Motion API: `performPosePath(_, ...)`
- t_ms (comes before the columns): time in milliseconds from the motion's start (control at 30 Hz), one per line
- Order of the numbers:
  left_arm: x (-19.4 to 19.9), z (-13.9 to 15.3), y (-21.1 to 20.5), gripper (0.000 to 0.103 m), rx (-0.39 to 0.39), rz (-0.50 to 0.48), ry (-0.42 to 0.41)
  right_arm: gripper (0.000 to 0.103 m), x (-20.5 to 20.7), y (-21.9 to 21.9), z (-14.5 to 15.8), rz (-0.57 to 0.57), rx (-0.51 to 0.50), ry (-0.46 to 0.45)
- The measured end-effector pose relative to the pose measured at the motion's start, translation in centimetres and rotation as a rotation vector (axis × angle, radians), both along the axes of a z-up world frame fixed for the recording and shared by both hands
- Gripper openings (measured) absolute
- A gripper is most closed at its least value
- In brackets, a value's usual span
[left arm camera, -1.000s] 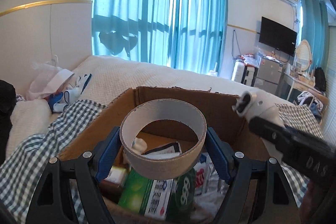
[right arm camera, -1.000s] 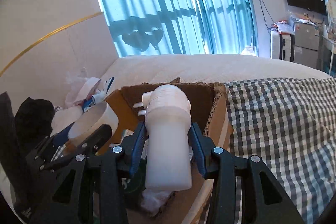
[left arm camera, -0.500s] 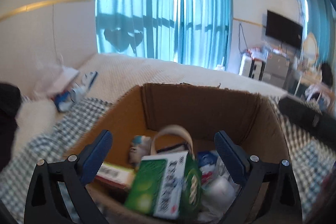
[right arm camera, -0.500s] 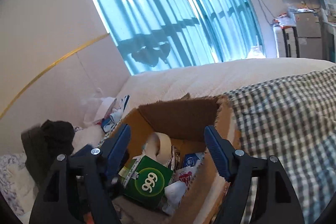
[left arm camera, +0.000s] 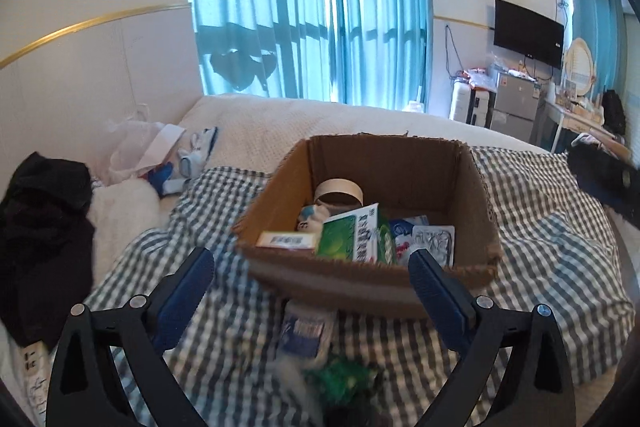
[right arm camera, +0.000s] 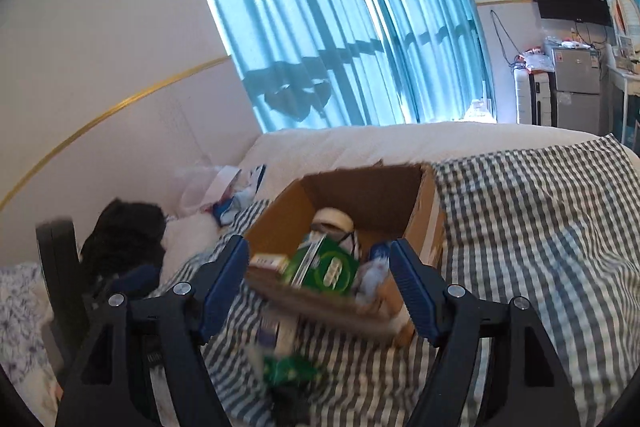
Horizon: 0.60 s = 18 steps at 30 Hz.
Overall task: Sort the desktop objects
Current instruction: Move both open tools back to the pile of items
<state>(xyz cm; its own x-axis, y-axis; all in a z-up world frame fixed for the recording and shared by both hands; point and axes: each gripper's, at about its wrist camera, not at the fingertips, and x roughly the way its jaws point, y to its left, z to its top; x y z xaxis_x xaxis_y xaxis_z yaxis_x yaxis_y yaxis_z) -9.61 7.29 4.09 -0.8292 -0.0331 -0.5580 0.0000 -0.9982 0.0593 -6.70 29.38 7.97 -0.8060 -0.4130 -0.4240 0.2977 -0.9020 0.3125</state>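
An open cardboard box (left arm camera: 372, 279) sits on a checked cloth on the bed; it also shows in the right wrist view (right arm camera: 424, 211). Inside lie a tape roll (left arm camera: 338, 189), a green box (left arm camera: 348, 239), a blister pack (left arm camera: 434, 241) and other small items. My left gripper (left arm camera: 312, 267) is open and empty, in front of the box. My right gripper (right arm camera: 318, 273) is open and empty, also short of the box. A white and blue packet (left arm camera: 306, 331) and a green item (left arm camera: 344, 379) lie on the cloth before the box, blurred.
The checked cloth (left arm camera: 552, 267) covers the bed around the box. Black clothing (left arm camera: 44, 227) and a plastic bag with small things (left arm camera: 148, 151) lie at the left by the wall. Blue curtains, a TV and a fridge stand beyond the bed.
My left gripper let go of the tape roll and my right let go of the white bottle; both now lie in the box. Both grippers opened and drew back.
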Motion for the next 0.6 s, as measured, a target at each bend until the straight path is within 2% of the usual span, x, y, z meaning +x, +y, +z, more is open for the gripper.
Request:
performPosePath(100,2.1,0.2,-0.8,0.1,0.004,0.011,-0.011,0.072,2.5,-0.6,-1.1,0.038,0.009,-0.005)
performPosePath(200,4.3,-0.9,-1.4,0.1,0.019,0.013,-0.026,0.072,4.3,-1.1,-2.6,0.038,0.057,-0.04)
performPosePath(433,8.4,-6.9,-0.7,0.1,0.084,0.039,-0.064,0.072,7.0,-1.0,-7.3,0.016,0.145,-0.135)
performPosePath(533,8.8,-9.9,0.2,0.1,0.095,0.016,-0.08,0.072,7.7,0.2,-10.1,-0.022,0.144,-0.208)
performPosePath(600,8.6,-11.5,0.8,0.1,0.093,-0.001,-0.093,0.072,7.6,1.2,-11.9,-0.037,0.103,-0.279)
